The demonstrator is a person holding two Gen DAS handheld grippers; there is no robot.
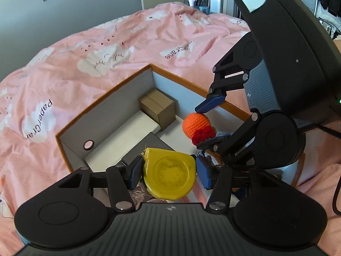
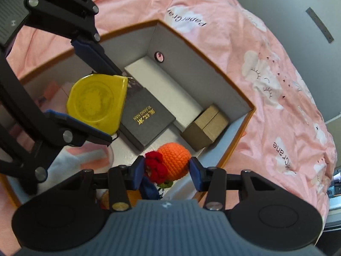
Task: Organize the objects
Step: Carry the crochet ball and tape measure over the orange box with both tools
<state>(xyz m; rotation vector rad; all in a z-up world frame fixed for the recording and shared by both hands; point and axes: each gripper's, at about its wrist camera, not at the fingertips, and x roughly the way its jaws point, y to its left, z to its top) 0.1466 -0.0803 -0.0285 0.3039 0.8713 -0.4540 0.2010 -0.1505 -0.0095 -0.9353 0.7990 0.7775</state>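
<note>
My left gripper (image 1: 168,171) is shut on a yellow tape measure (image 1: 169,172), held over the open orange-edged box (image 1: 110,89). The right wrist view shows the same tape measure (image 2: 97,103) between the left gripper's blue pads (image 2: 96,63). My right gripper (image 2: 166,170) is shut on an orange crocheted toy with a red bow (image 2: 173,163), above the box's near side. In the left wrist view that crocheted toy (image 1: 197,125) sits between the right gripper's blue pads (image 1: 210,104). Both grippers point down into the box.
Inside the box lie a small brown cardboard carton (image 2: 205,128), a dark grey case with gold lettering (image 2: 145,115) and a long white block (image 2: 164,87). The box stands on a pink quilt with cloud prints (image 1: 96,49). A grey wall (image 1: 64,6) rises beyond the bed.
</note>
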